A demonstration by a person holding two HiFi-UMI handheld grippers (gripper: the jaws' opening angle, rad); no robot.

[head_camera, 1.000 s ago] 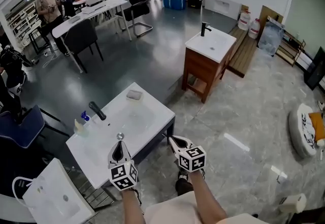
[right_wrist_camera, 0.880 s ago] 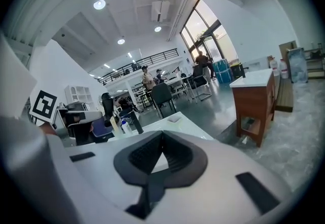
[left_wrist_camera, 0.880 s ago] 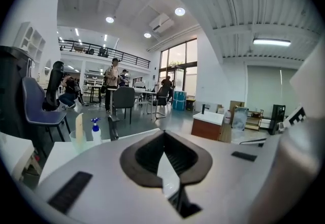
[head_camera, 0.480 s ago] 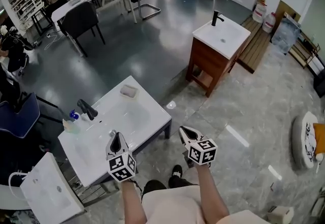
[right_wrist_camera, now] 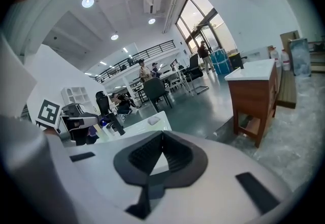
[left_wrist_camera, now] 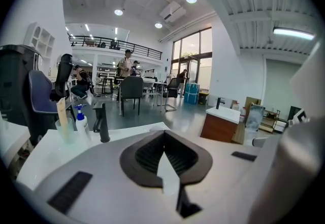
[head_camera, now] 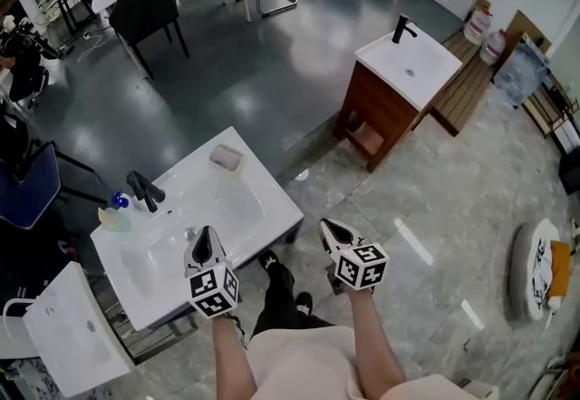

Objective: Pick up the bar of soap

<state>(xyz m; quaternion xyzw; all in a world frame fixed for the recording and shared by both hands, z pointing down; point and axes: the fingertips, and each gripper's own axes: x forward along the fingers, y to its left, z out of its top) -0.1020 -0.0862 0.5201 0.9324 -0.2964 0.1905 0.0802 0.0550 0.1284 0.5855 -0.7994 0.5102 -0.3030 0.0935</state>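
The approach is judged to be the step in hand: nothing has been grasped yet. The bar of soap (head_camera: 226, 157) is seen lying flat at the far corner of the white sink top (head_camera: 272, 194), well apart from both tools. A black tap (head_camera: 142, 190) is set along the left edge, with a blue-topped pump bottle (head_camera: 118, 200) and a cup (head_camera: 107, 219) just beside it near the left corner.

The left gripper (head_camera: 205, 242) is held above the near part of the sink top, pointed towards the basin. Its jaws are pressed fully together, and nothing is caught between them. The right gripper (head_camera: 332, 230) is held off the near right corner, over the floor. Its jaws are likewise seen closed together and empty.

For the next move, one gripper would probably have to be carried across the basin to the far corner. Its jaws would need to be spread wider than the soap before being lowered around it. A firm, level squeeze is likely called for, since a soap bar may slip.
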